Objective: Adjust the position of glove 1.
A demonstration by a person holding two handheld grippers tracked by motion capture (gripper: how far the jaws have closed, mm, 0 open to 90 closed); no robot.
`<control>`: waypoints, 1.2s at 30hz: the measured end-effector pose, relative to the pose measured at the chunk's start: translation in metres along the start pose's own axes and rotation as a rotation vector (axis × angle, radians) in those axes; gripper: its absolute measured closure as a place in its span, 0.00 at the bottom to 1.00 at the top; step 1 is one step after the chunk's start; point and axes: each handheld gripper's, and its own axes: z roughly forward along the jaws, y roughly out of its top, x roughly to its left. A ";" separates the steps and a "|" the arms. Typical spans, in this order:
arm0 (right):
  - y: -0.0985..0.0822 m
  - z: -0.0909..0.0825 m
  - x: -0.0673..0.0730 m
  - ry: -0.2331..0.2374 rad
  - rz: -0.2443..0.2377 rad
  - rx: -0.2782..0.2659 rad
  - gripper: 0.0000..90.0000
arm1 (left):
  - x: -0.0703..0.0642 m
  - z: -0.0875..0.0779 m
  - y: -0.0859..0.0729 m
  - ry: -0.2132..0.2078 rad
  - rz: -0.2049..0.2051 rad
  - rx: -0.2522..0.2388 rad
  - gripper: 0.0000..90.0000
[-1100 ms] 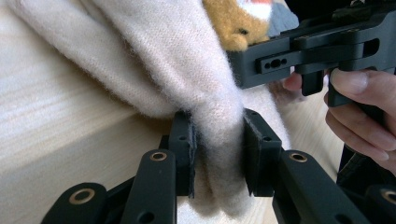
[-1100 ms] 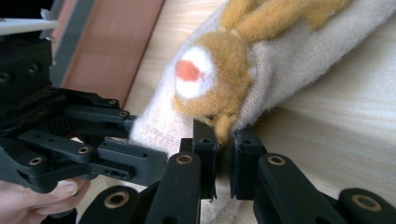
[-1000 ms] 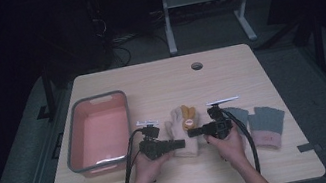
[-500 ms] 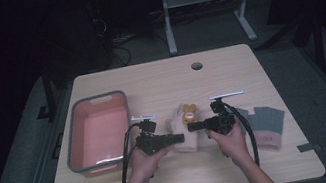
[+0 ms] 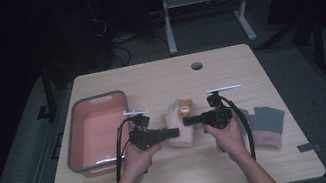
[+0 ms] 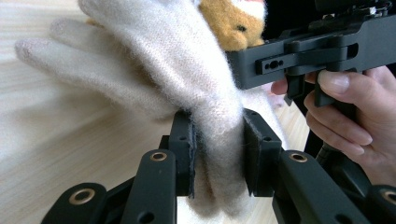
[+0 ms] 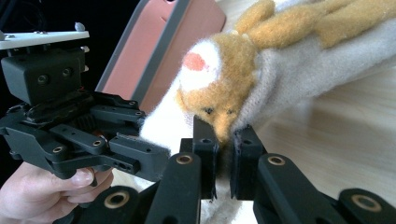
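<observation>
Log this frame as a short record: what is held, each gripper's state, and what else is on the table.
held item: cream glove with a tan bear patch
left gripper: shut on the glove's cuff edge
right gripper: shut on the glove near the bear patch
left of glove: pink bin
right of glove: grey-and-pink gloves
surface: wooden table

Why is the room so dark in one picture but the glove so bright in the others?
High view: light falls on the table, the room behind stays black. Left gripper view: the cream glove is bright and sharp. Right gripper view: the pink bin blurs softly.
</observation>
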 end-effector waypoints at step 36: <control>0.041 0.013 0.036 0.030 -0.063 0.026 0.92 | 0.006 -0.041 0.028 0.000 0.000 -0.038 0.76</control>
